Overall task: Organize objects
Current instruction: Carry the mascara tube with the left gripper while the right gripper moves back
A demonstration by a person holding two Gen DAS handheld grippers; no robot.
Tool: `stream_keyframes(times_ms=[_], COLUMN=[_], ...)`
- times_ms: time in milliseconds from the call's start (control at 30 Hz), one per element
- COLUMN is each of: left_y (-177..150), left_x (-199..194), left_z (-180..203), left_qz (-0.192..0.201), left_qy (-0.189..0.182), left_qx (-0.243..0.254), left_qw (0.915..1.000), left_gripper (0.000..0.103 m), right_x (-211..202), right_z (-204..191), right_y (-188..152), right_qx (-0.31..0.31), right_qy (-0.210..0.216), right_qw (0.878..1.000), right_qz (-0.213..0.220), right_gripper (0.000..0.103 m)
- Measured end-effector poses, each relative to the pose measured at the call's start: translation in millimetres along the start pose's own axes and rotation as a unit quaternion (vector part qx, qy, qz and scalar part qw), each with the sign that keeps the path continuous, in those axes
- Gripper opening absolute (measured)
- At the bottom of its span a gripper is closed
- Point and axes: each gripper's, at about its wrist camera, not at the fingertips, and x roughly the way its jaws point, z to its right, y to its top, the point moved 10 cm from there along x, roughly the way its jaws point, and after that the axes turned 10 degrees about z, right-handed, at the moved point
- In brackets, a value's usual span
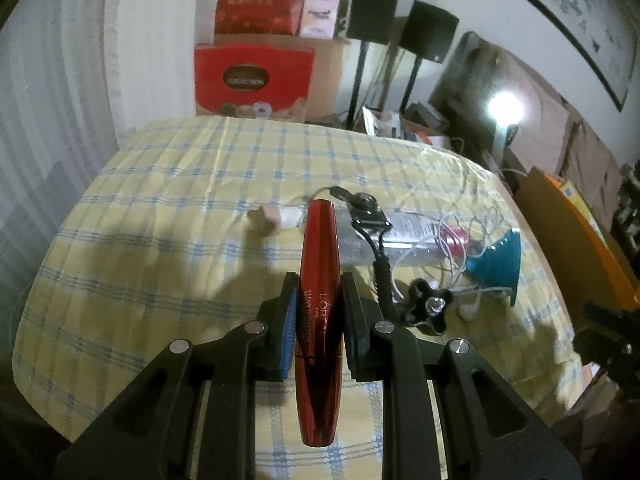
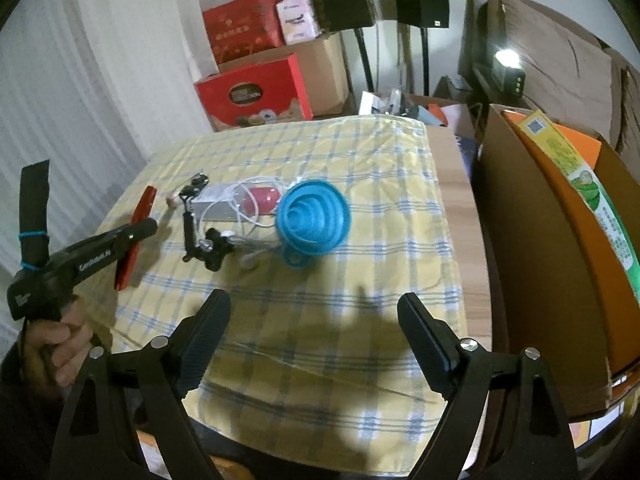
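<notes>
Two tongs are mine, and only one is loaded: my left gripper [image 1: 319, 316] is clamped on a glossy red spindle-shaped mascara tube [image 1: 320, 300], pinched about its middle so both tapered ends stick out free, which should let me lay it down lengthwise wherever it belongs. It hangs above the yellow-and-blue checked tablecloth [image 1: 160, 208], left of the clutter. My right gripper [image 2: 314, 332] stands wide apart with nothing between its jaws, pointing down over the near bare cloth, seemingly lined up for the next pick.

Counting what lies on the cloth: one blue collapsible silicone funnel [image 2: 314, 218] tipped on its side at the right; one black jointed clamp arm with a star-shaped knob [image 2: 214, 250] near the middle; one tangle of white earphone cable [image 2: 248, 216] draped over one clear plastic case [image 1: 404, 232] holding something pink (I cannot tell what); and one small pale beige piece [image 1: 276, 218] at the far left.
</notes>
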Motion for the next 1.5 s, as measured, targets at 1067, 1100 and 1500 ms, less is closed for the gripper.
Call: stream_keyframes(times_ms=[1067, 1100, 1500], left_y=[20.7, 21.0, 19.5], left_x=[-20.1, -20.5, -17.6], left_z=[-57.4, -56.7, -62.5], left_qz=[0.050, 0.052, 0.051], left_qy=[0.075, 0.074, 0.069], left_qx=[-0.009, -0.008, -0.005], left_qw=[0.9959, 0.9959, 0.9963], left_gripper=[0.019, 0.019, 0.019], right_x=[92.8, 95.3, 113.9], right_z=[-107.3, -106.3, -108.9], right_y=[-1.8, -2.0, -0.6], right_qx=[-0.108, -0.113, -0.148], right_qy=[0.015, 0.009, -0.010], right_qw=[0.993, 0.992, 0.988], right_qz=[-0.054, -0.052, -0.043], right_gripper=[0.046, 0.046, 0.046])
